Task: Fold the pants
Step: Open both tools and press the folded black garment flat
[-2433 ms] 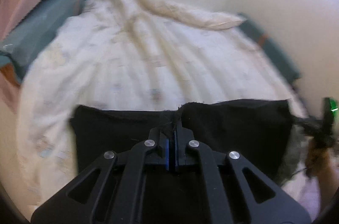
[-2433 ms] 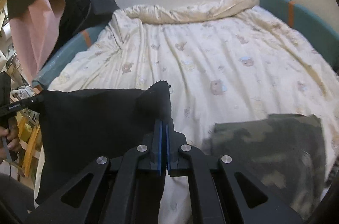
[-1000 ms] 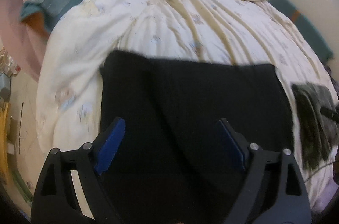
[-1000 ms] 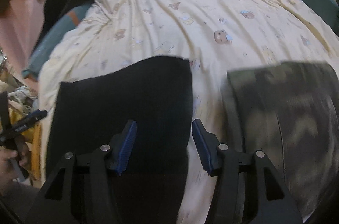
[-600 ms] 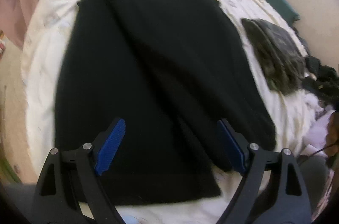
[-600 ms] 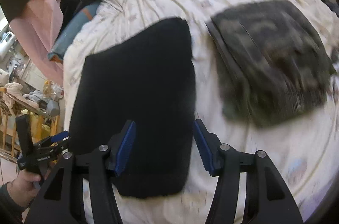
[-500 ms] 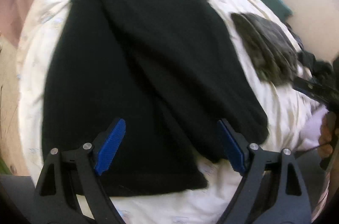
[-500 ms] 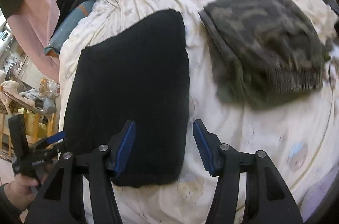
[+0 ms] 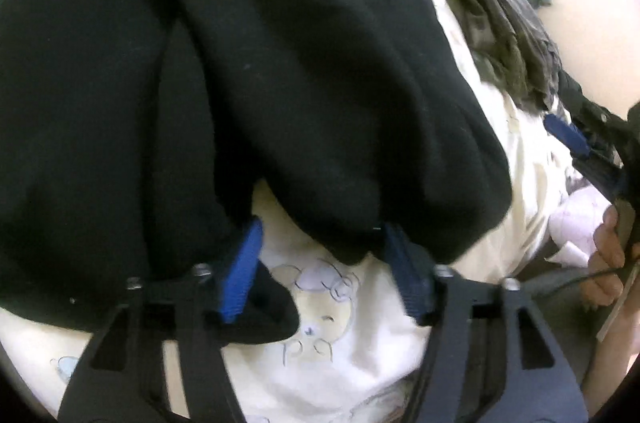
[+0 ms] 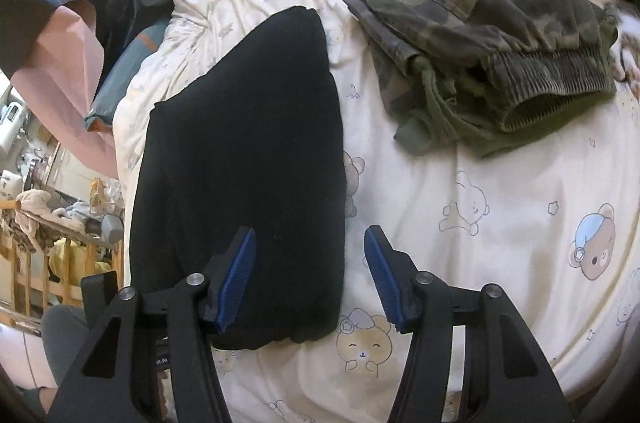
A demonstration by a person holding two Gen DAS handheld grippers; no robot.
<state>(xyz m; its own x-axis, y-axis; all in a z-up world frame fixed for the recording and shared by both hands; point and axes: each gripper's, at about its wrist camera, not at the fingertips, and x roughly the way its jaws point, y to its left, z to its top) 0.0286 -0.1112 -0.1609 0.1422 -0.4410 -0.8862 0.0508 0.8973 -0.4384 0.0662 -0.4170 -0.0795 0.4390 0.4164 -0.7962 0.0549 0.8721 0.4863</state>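
We see the left gripper (image 9: 322, 269) angled steeply down over the near hem of the black pants (image 9: 248, 63), its blue pads (image 9: 240, 275) set at a middling width and closing at this moment; a lobe of the black cloth sags between the jaws, and a dark flap lies against the inner side of the left pad, yet the pads do not press the cloth from both sides. In the same view the person's right hand (image 9: 608, 263) shows at the right edge, wrapped round the handle of the other tool. The right gripper (image 10: 310, 277) also tilts downward, hovering above the near right corner of the pants, jaws parted to a middling gap and gripping nothing: its left pad sits over the black cloth, its right pad over bare sheet (image 10: 500, 207), with the pants' right edge running between them. The pants lie on the cream bear-printed sheet of the bed, left of centre in the right wrist view, folded into a long dark slab that narrows toward the far end. Their surface is smooth and flat from this side, with a soft rounded near corner. From the left wrist view the cloth shows long lengthwise folds and a bulging, uneven near hem. Just to the right of them, apart by a strip of sheet, rest the folded camouflage pants (image 10: 480, 23) with a ribbed waistband facing us.
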